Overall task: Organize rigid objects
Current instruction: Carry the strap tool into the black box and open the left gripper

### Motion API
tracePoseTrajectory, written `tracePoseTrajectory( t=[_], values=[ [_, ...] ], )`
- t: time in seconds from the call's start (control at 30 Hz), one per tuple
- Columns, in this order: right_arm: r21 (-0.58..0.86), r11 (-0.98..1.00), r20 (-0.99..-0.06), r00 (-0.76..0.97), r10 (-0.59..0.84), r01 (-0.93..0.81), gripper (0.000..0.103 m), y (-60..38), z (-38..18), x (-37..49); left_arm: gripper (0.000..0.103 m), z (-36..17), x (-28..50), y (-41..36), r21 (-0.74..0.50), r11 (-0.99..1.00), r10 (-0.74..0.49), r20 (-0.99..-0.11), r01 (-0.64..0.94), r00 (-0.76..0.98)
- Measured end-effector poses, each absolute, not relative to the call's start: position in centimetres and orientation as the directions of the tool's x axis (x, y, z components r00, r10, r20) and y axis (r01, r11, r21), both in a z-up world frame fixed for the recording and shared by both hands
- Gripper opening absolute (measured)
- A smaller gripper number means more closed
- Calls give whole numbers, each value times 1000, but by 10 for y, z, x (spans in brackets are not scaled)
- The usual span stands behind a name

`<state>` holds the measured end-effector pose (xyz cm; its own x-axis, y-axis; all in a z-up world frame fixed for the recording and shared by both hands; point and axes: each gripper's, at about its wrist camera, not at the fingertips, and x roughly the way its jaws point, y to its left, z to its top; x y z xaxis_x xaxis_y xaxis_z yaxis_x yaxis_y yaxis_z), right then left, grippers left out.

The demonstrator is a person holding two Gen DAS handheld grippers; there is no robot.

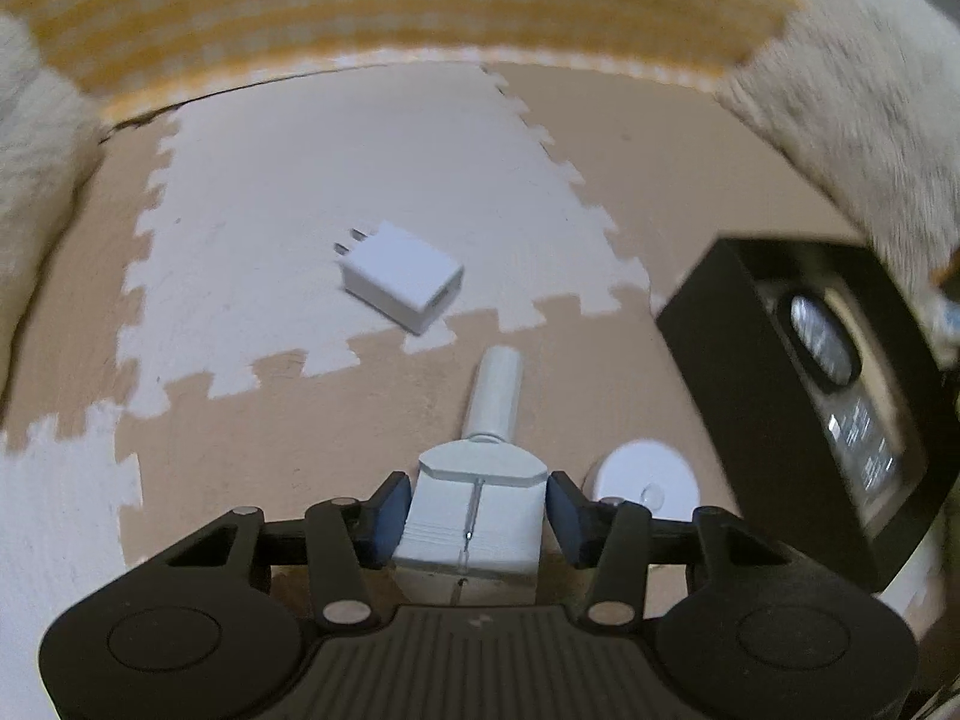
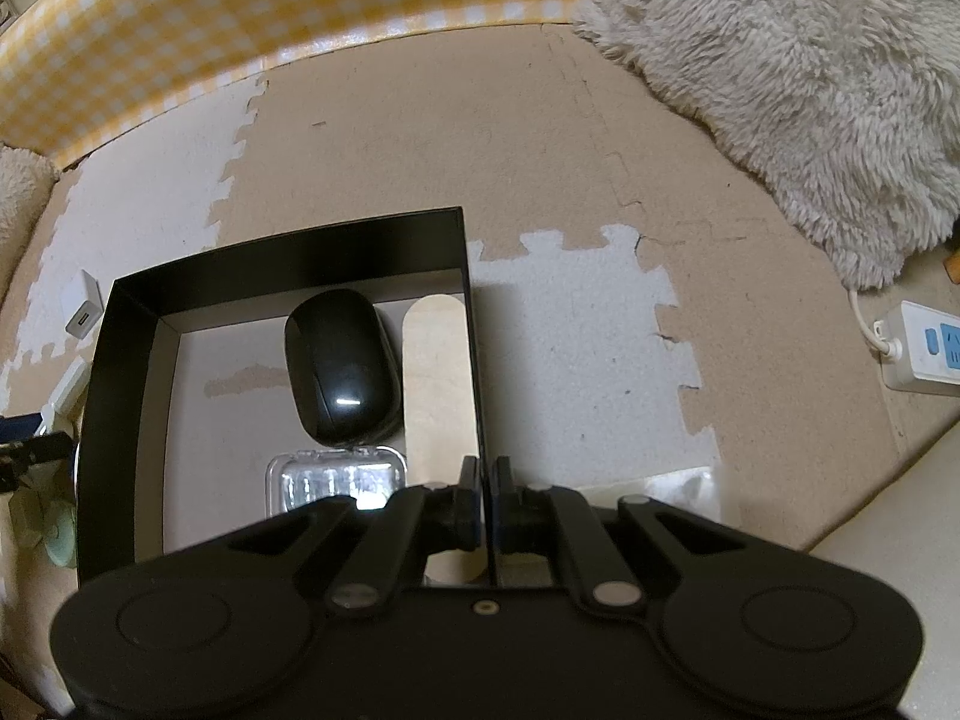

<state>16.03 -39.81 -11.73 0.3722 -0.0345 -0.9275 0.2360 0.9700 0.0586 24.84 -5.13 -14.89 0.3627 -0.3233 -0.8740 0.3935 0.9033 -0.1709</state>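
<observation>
A white plug-shaped piece (image 1: 474, 516) with a round stem lies on the foam mat, and my left gripper (image 1: 477, 480) is shut on it with a blue pad against each side. A white USB charger (image 1: 399, 276) lies further ahead on the white mat tile. A white round disc (image 1: 645, 480) sits just right of the gripper. My right gripper (image 2: 486, 468) is shut on the thin right wall of the black box (image 2: 300, 252). Inside the box lie a black mouse (image 2: 342, 366), a clear plastic case (image 2: 336, 480) and a flat wooden piece (image 2: 435, 372).
A yellow checked fabric wall (image 1: 408, 6) borders the mat at the back. A fluffy cream rug (image 2: 792, 78) covers the far right. A white power strip (image 2: 924, 354) with its cable lies at the right edge. The black box (image 1: 738, 390) stands close to the right of the left gripper.
</observation>
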Motion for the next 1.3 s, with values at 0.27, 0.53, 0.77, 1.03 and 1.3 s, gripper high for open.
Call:
tracePoseTrajectory(
  t=[0.27, 0.53, 0.77, 1.03, 1.3],
  values=[
    [58, 970, -928, 371, -34, 235, 4, -398, -117, 160, 49, -137, 242, -48, -254, 916, -363, -855, 311, 371],
    [58, 970, -928, 371, -35, 235, 4, -398, -117, 160, 49, -113, 234, -41, -368, 899, -437, -791, 239, 428],
    [58, 970, -928, 371, -34, 236, 4, -398, -117, 160, 49, -81, 196, -84, -488, 798, -600, -689, 353, 406],
    [55, 971, -928, 371, -36, 234, 4, -398, -117, 160, 49, -82, 171, -138, -485, 793, -608, -678, 369, 413],
    [56, 971, -928, 371, -36, 234, 4, -398, -117, 160, 58, -97, 161, -166, -369, 847, -519, -730, 382, 444]
  ],
)
